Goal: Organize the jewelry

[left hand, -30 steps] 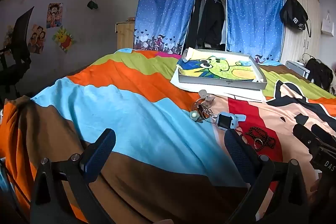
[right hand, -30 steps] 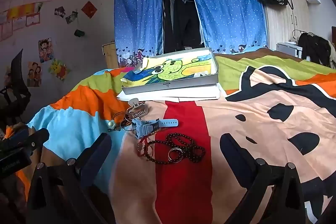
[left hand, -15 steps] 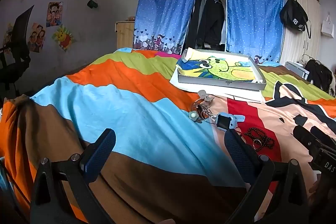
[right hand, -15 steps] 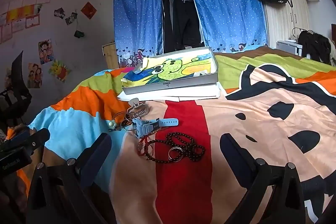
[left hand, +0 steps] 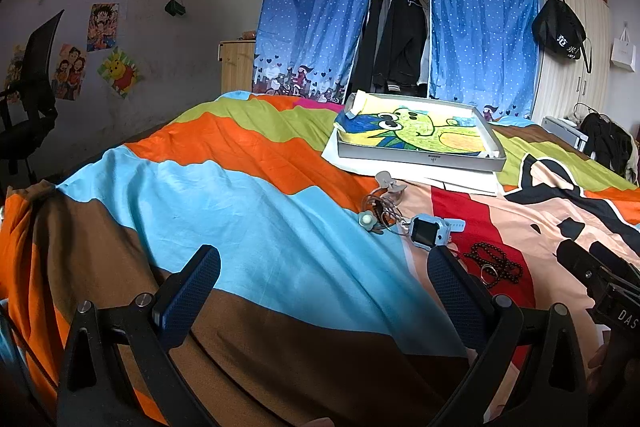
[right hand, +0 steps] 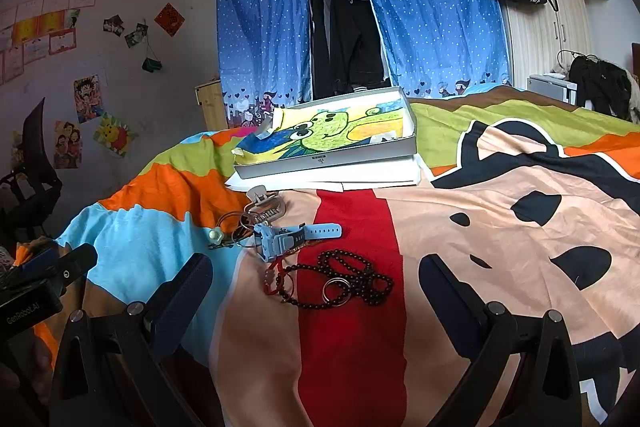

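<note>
Jewelry lies in a loose cluster on the colourful bedspread. A blue watch, a dark bead necklace with metal rings, a red bracelet, a hair claw clip and a flower-charm ring bunch lie there. A shallow grey box lined with a cartoon drawing sits behind them. My left gripper is open and empty over the blue stripe. My right gripper is open and empty, just short of the beads.
White papers lie under the box. Blue curtains and hanging clothes stand behind the bed. A black chair is at the left wall. Each gripper shows at the edge of the other's view.
Both grippers have shifted only slightly; the jewelry and the box have not moved.
</note>
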